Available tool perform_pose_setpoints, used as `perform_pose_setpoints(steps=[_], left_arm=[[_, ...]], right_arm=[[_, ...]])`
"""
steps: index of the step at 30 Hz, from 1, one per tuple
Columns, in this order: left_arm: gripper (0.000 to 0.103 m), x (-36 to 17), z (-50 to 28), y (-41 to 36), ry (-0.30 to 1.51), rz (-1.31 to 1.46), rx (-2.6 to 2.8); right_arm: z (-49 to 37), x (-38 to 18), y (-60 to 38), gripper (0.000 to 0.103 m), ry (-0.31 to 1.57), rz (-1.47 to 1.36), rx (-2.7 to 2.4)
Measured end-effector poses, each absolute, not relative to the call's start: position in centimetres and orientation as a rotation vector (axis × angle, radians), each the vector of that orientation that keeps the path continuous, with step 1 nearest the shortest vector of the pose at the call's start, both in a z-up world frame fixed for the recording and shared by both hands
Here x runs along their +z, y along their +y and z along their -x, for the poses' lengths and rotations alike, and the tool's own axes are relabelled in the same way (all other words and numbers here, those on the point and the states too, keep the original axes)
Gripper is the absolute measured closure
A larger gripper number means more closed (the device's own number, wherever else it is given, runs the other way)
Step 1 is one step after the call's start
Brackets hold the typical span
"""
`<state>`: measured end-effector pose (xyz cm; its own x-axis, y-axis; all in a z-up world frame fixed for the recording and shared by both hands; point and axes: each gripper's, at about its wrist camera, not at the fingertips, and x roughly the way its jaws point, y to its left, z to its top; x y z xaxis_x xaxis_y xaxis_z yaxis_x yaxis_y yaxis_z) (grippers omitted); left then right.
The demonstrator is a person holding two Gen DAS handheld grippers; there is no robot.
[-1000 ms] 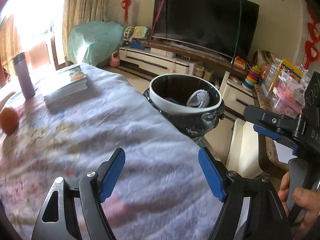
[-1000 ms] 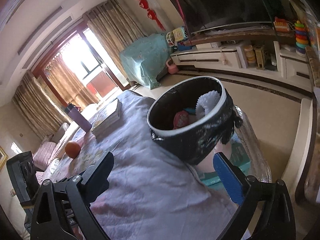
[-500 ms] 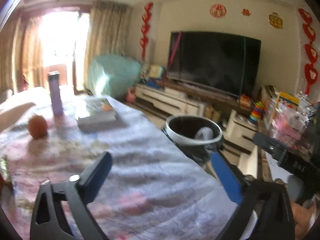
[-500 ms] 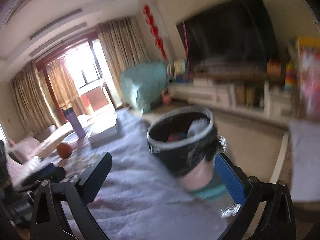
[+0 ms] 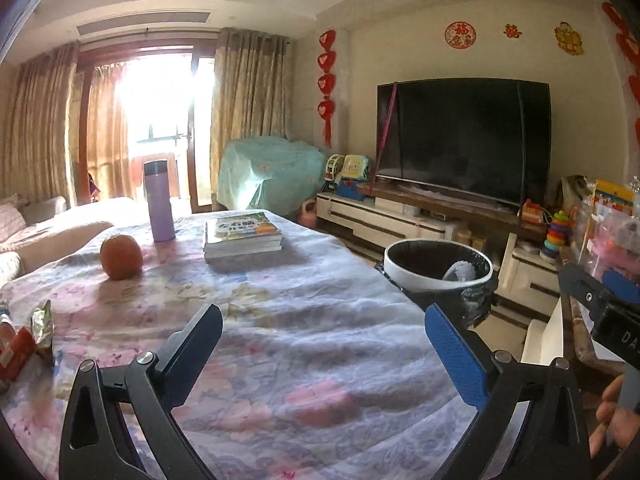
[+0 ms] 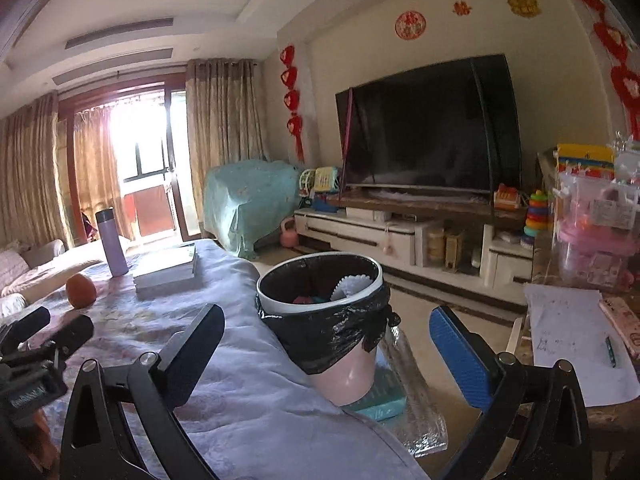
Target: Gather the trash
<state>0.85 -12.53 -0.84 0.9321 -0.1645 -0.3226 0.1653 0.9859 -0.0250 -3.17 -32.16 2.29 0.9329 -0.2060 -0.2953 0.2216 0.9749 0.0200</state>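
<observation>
Left wrist view: left gripper (image 5: pixel 322 336) with blue-padded fingers spread wide, nothing between them, over a table covered by a floral cloth (image 5: pixel 280 320). Trash on the cloth at the far left edge: crumpled foil wrapper (image 5: pixel 42 326), greenish-silver, standing on its crease, touching a red-and-white packet (image 5: pixel 14 354) that is partly cut off by the frame. Further back on the cloth: an orange (image 5: pixel 121 257), a lilac flask (image 5: pixel 159 201) upright, a stack of books (image 5: pixel 242 235). Trash bin (image 5: pixel 438 276) just off the table's right edge, white rim, black liner folded over the outside; a white crumpled piece (image 5: pixel 460 270) leans against the inner wall. Right gripper (image 5: pixel 600 300) enters at the right edge, a hand (image 5: pixel 612 420) on its handle below; its fingers are cut off there. Right wrist view: right gripper (image 6: pixel 326 344) with fingers wide apart, empty; the bin (image 6: pixel 324 312) sits beyond the gap, against the table edge. Bin body pink below the black liner, standing on a teal book-like block (image 6: pixel 380 400) under clear plastic. Inside: the white ridged piece (image 6: pixel 352 284), plus red and blue scraps (image 6: pixel 306 300), too small to identify. Left gripper (image 6: pixel 36 344) is visible at the left edge, fingers apart. Orange (image 6: pixel 80 290), flask (image 6: pixel 111 242) and books (image 6: pixel 166 270) lie behind it on the cloth (image 6: pixel 240 380). The wrappers are out of this view.
</observation>
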Motion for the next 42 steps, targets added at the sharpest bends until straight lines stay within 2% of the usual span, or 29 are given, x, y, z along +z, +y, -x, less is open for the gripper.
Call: perform_pose_setpoints(steps=[42], left_arm=[[0.001,-1.7,0.4,-11.2,0.278,-0.032,-0.121]], right_arm=[[4.3,1.4,-31.3,0.0,0.23,-0.028,-0.202]])
